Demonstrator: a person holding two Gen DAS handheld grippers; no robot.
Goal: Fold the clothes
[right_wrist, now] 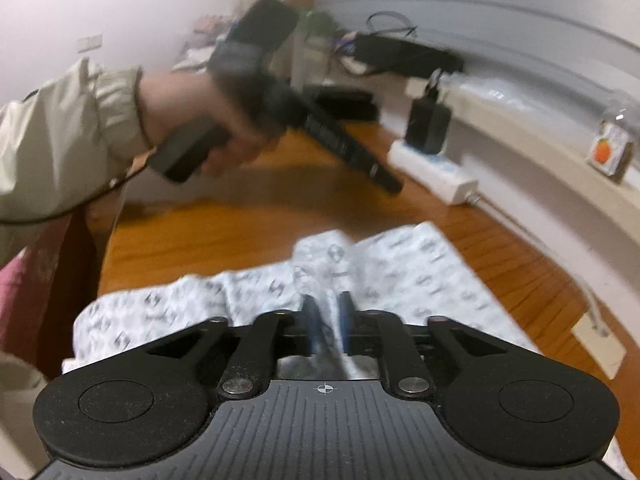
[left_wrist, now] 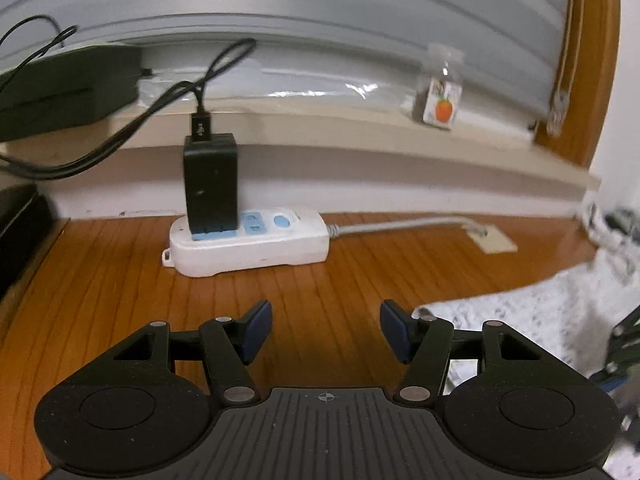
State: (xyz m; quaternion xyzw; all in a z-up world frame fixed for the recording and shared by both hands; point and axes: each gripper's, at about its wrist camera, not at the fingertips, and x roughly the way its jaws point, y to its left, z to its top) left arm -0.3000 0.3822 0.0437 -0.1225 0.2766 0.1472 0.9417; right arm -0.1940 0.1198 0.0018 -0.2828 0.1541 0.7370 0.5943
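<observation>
Garment: white cloth with a small grey printed pattern (right_wrist: 420,276), spread loosely on the orange-brown wooden tabletop (left_wrist: 120,280); one ridge of fabric raised between the right jaws; a corner also visible at the right edge of the left wrist view.
Right gripper (right_wrist: 329,322): black two-finger tool with blue pads, jaws narrowly parted; a fold of the cloth between them, pads apparently slack on it rather than pinching, though blur leaves contact uncertain.
Left gripper (left_wrist: 326,330): same build, jaws wide apart, nothing between them; poised over bare wood just left of the cloth's edge, aimed toward the white power strip (left_wrist: 248,240) with the black plug-in adapter (left_wrist: 211,182).
Left hand (right_wrist: 224,120): wrapped around the gripper handle, beige sleeve (right_wrist: 60,140) behind it, well apart from the cloth in the right wrist view.
Step in hand: judged as release of a just-laid fold by the right side, the left side free between grasps.
Next move calls for: a fresh grasp on an outer edge or corner, taken low and flat; both sides matched before lifting, so that the layer carries over evenly.
Hazard: cable and power strip near the far edge of the cloth; snagging possible on a wide sweep.
</observation>
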